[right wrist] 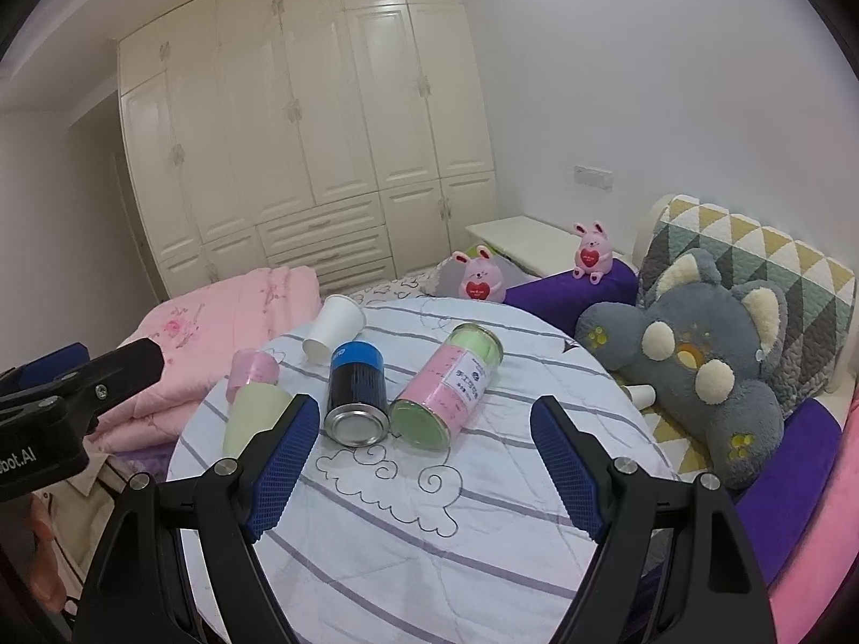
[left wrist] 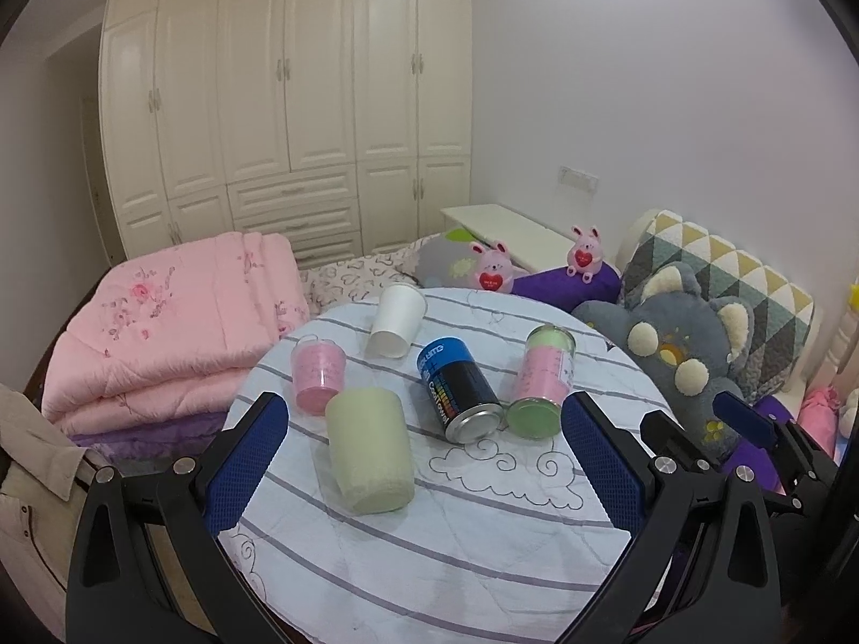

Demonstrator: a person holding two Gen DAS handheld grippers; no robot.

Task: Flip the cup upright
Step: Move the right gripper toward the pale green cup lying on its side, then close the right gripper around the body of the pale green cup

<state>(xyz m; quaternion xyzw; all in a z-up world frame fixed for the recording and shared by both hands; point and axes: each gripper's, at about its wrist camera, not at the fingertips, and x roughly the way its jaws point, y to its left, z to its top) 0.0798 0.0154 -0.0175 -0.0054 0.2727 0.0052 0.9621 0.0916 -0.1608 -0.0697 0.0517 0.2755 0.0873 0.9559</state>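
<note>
The green cup (left wrist: 369, 449) lies on its side near the front left of the round table (left wrist: 429, 563), its closed base toward the left camera; which way its mouth faces beyond that cannot be told. In the left wrist view it sits between the wide-spread fingers of the left gripper (left wrist: 427, 464), touching neither. From the right wrist view the same cup (right wrist: 252, 416) shows at the table's left edge, partly behind a blue finger pad (right wrist: 282, 461).

The table is covered by a white cloth with grey stripes and a stitched cloud outline (right wrist: 389, 475). Behind it are a folded pink quilt (left wrist: 166, 322), a grey plush toy (right wrist: 692, 370) and two small pink bunnies — one (right wrist: 479, 278) beside the table, one (right wrist: 590, 252) on a purple bolster.

On the cloth lie four more things. A pink-and-green can (right wrist: 448, 386) lies on its side with a white label whose print is too small to read. A blue-and-black can (left wrist: 459, 389) just left of it carries white lettering, not clearly legible. A white paper cup (left wrist: 396, 321) lies tipped at the far side, and a pink cup (left wrist: 318, 373) lies just behind the green one.

The right gripper (right wrist: 424, 461) hovers over the front of the table, jaws wide apart and holding nothing. The left gripper's body, seen at the right view's left edge, bears the partial marking "bot.AI".
</note>
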